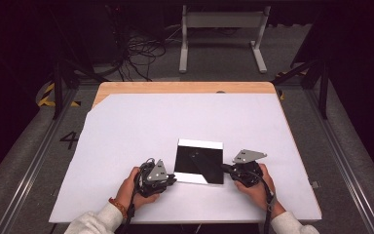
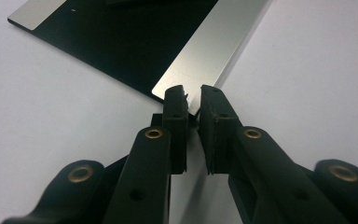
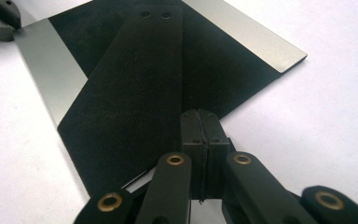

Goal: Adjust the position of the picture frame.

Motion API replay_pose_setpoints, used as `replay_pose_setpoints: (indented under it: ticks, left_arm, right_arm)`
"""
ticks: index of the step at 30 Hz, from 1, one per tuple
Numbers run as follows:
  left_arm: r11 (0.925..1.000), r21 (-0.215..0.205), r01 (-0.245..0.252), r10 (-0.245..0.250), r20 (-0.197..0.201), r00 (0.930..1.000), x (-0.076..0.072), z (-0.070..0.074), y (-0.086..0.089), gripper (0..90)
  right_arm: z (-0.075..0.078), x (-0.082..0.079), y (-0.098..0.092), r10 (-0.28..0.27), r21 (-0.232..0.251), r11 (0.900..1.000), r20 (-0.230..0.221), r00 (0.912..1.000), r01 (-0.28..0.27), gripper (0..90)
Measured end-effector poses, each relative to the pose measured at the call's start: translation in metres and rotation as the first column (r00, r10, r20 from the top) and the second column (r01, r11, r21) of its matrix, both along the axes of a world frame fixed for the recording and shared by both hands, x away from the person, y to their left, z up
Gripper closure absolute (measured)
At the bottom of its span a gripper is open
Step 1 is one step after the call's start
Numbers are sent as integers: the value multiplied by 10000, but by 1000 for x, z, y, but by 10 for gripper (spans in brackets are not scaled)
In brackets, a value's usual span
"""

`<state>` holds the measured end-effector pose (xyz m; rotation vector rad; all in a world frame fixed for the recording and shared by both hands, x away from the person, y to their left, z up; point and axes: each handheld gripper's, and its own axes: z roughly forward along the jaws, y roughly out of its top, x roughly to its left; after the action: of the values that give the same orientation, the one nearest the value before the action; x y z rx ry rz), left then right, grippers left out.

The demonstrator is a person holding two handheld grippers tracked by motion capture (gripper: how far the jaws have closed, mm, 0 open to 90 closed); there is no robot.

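Now folding black sheet (image 1: 198,163) at table's (image 1: 126,146) near middle. Right gripper (image 3: 200,114) clamped, seemingly on folded flap; left gripper (image 2: 193,95) slightly apart at silver corner. Next: press crease flat.

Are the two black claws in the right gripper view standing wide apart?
No, the right gripper has its jaws pressed flat together with just a thin seam between them, at the edge of the black strip lying on the silver-edged plate.

A flat square black board (image 1: 195,161) with silvery strips along two opposite edges lies on the white table cover. A black strap (image 3: 135,84) lies slantwise across its top.
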<state>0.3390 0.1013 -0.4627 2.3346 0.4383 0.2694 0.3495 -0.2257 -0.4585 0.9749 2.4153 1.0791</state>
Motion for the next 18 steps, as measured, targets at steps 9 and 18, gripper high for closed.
replay_pose_setpoints:
  ticks: [9,18]
  left_arm:
    - [9999,39,-123,123,15,9999,5,1,5,811]
    - [9996,8,-296,296,5,9996,11,0,8,809]
  right_arm:
    - [0,-6,5,284,-172,9995,70,9996,-283,900]
    - [1,-12,8,610,-216,9979,6,9981,-610,900]
